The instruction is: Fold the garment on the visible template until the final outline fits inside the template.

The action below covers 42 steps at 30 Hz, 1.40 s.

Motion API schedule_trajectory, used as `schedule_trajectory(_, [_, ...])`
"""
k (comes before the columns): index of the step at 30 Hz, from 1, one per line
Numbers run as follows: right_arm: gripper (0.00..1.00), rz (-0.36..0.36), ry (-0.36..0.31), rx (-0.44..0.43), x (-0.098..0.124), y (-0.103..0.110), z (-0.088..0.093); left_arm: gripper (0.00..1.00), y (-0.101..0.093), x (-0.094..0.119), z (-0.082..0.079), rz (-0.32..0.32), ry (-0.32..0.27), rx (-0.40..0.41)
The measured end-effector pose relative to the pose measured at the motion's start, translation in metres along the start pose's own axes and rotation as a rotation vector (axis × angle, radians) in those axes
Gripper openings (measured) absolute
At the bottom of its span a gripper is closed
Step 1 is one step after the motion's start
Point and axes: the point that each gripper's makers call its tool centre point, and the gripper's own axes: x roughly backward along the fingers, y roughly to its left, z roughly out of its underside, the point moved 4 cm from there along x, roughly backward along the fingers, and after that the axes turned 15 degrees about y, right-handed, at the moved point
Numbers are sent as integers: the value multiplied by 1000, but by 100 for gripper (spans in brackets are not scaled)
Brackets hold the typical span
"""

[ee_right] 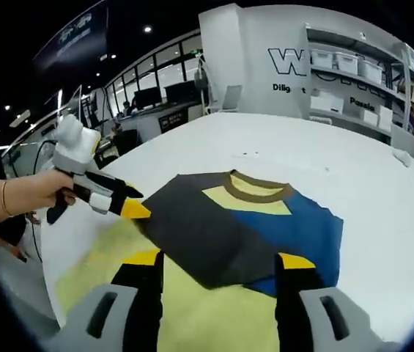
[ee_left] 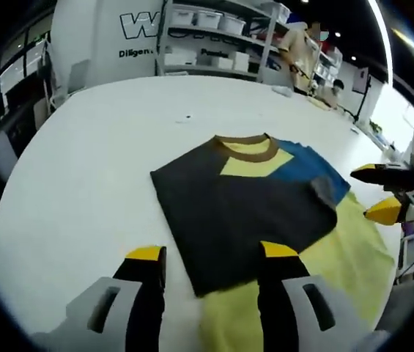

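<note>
One fold looks done so far, maybe more. The dark grey, blue and pale yellow t-shirt with a brown ribbed collar [ee_left: 247, 198] lies flat on the white worktop [ee_left: 97, 169], and a dark grey panel has been laid over the front so only a wedge of yellow chest and a strip of blue at about 2 o'clock stay uncovered. In the right gripper view the same shirt [ee_right: 243, 231] shows the grey flap covering the side toward 9 o'clock, with blue on the 3 o'clock side.

Under the shirt is the pale yellow flat template sheet [ee_left: 353, 257], sticking out from the hem end at roughly 5 o'clock in the left gripper view. My guess is the outline doesn't fit yet: the collar end seems to hang well off the yellow onto bare worktop, so it likely needs another fold or a shift. Hard to see the template's far edge though.

Left tool [ee_left: 210, 264]: jaws spread apart, nothing between them, hovering over the shirt's near hem. In the right gripper view that tool [ee_right: 135, 207] comes in from 9 o'clock, held by a hand with a bracelet [ee_right: 34, 192], tips at the grey flap's edge.

Right tool [ee_right: 221, 265]: also released, jaws wide over the shirt. In the left gripper view it [ee_left: 379, 194] sits at 3 o'clock, just beside the blue edge.

Further out are white shelves with storage bins [ee_left: 221, 37].
</note>
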Motion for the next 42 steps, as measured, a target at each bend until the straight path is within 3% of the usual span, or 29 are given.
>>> schedule_trajectory(1, [52, 3, 7, -1, -5, -2, -1, 35, 0, -2, 1, 12, 1, 6])
schedule_trajectory(8, [46, 38, 77, 45, -31, -9, -1, 32, 2, -6, 6, -10, 11, -1])
schedule_trajectory(15, [27, 68, 106, 25, -49, -17, -1, 22, 0, -5, 10, -26, 24, -35])
schedule_trajectory(19, [19, 95, 119, -18, -55, -21, -1, 20, 0, -5, 12, -75, 32, -120])
schedule_trajectory(24, [8, 153, 166, -36, -60, -28, 7, 13, 3, -6, 12, -75, 39, -86])
schedule_trajectory(33, [0, 162, 131, -72, -47, -30, 10, 8, 4, -5, 11, -81, 34, -77])
schedule_trajectory(39, [0, 204, 121, -78, -22, -33, 24, 8, 4, -5, 11, -86, 35, -88])
schedule_trajectory(42, [0, 219, 128, -135, -12, -37, 34, 9, 5, -5, 11, -80, 35, -96])
